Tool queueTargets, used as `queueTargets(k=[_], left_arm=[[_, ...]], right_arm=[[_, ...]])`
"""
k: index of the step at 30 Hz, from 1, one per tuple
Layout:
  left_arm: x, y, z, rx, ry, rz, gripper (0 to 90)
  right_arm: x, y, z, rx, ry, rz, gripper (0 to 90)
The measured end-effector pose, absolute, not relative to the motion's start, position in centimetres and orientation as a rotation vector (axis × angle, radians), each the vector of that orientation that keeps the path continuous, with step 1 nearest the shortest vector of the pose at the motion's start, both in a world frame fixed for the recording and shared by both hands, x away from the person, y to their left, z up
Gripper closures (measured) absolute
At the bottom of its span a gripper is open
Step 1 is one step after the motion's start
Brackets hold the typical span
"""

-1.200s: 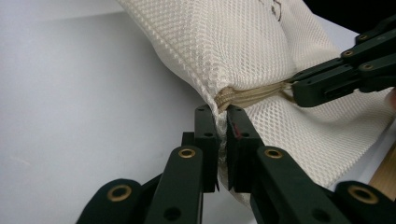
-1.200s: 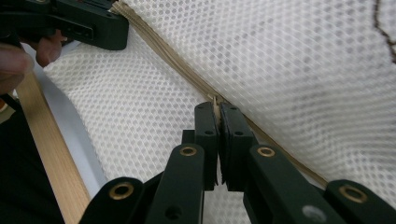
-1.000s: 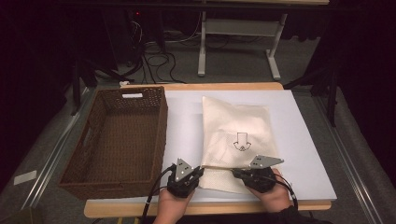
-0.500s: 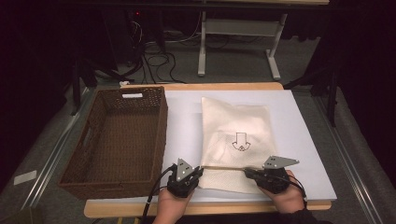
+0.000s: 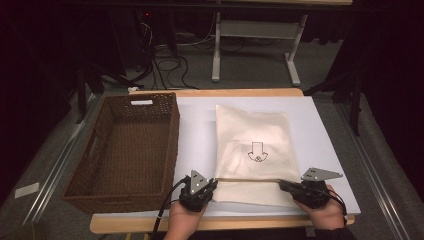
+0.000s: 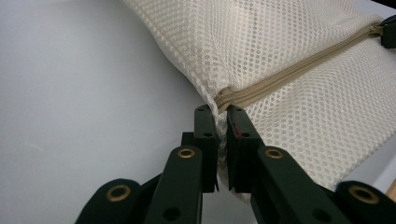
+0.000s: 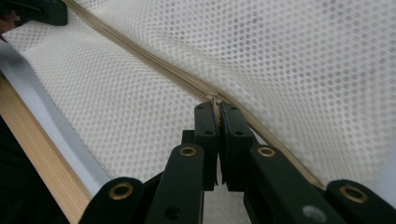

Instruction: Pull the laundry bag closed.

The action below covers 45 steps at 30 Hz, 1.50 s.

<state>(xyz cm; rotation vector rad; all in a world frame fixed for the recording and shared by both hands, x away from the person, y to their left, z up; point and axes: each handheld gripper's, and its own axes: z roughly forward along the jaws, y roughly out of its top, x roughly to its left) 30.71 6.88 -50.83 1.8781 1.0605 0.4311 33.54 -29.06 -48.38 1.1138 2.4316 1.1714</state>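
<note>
Fingers (image 6: 205, 135) of the left gripper (image 5: 198, 187) are clamped on the mesh bag (image 5: 252, 145) at its zipper's (image 5: 250, 180) end; right gripper (image 5: 306, 190) fingers (image 7: 232, 135) pinch the zipper pull. Beside the basket (image 5: 125, 150), the bag, judged soft and light, lies on the counter (image 5: 197, 130).

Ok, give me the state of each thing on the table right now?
Mesh laundry bag: flat on the white mat, near edge held.
Zipper: its end clamped, pull gripped.
Wicker basket: upright, empty.
Left hand-held gripper: shut on the bag's zipper end.
Right hand-held gripper: shut on the zipper pull.
</note>
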Motion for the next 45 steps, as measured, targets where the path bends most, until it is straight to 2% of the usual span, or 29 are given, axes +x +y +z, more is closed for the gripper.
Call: queueTargets(k=[18, 25, 28, 30, 31, 35, 40, 45], left_arm=[[30.7, 6.8, -50.8, 1.893, 1.066, 0.434, 85.0], [30.8, 6.8, -51.0, 1.896, 1.075, 0.422, 84.4], [30.7, 6.8, -51.1, 1.900, 1.067, 0.434, 80.6], [30.7, 6.9, -51.1, 1.892, 1.063, 0.454, 72.7], [30.6, 7.0, -51.0, 1.880, 1.061, 0.467, 66.4], [30.2, 7.3, -50.4, 1.832, 1.054, 0.578, 51.4], [29.7, 7.4, -49.9, 1.808, 1.030, 0.689, 41.6], [29.6, 7.6, -49.7, 1.779, 1.029, 0.733, 30.5]], right_arm=[[32.9, -34.5, -48.5, 1.230, 2.351, 1.145, 87.8], [32.9, -34.4, -48.6, 1.228, 2.359, 1.121, 87.7], [32.9, -34.4, -48.7, 1.220, 2.351, 1.133, 86.6], [32.8, -34.4, -48.5, 1.209, 2.337, 1.150, 83.3], [32.7, -34.4, -48.4, 1.204, 2.320, 1.153, 80.0], [32.5, -34.6, -48.0, 1.181, 2.242, 1.194, 64.4], [32.3, -35.2, -47.5, 1.161, 2.130, 1.246, 48.8], [32.0, -36.1, -46.9, 1.155, 2.008, 1.274, 31.4]])
